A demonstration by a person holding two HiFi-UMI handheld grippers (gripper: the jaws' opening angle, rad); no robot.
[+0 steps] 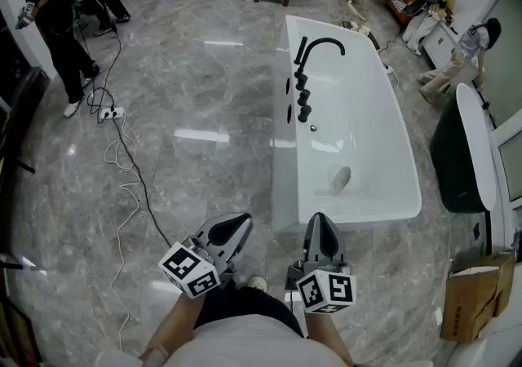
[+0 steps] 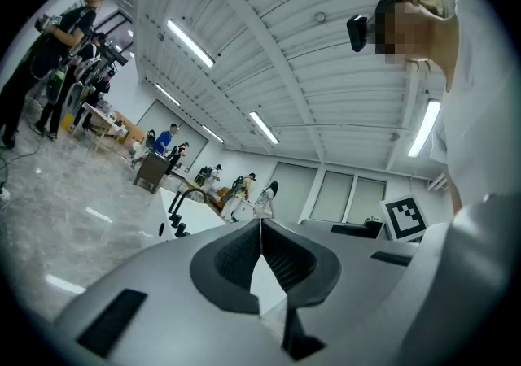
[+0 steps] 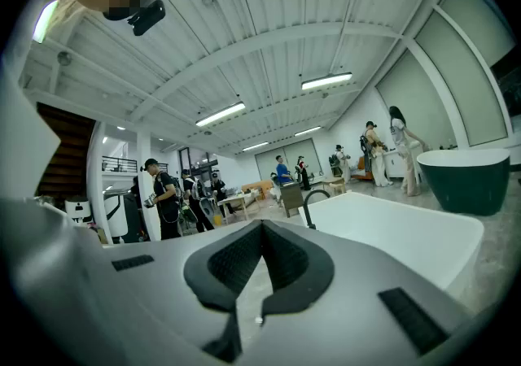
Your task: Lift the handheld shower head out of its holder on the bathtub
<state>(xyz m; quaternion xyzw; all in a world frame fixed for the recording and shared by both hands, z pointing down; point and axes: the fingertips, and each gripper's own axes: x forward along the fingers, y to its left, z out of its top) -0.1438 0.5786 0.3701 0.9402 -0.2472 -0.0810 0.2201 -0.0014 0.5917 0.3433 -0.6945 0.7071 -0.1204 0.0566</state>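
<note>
Pale grey on the left gripper and right gripper, with black ribbed pads. Black-and-white square markers on the cubes behind the fingers. Glossy white on the bathtub just ahead of the fingertips, black on its faucet. Grey marbled veining across the floor. Dark green on the tub right of the fingers.

A pale top, dark trousers and a white shoe clothe the person. The grey left gripper and right gripper carry black ribbed pads and black-and-white marker cubes.
</note>
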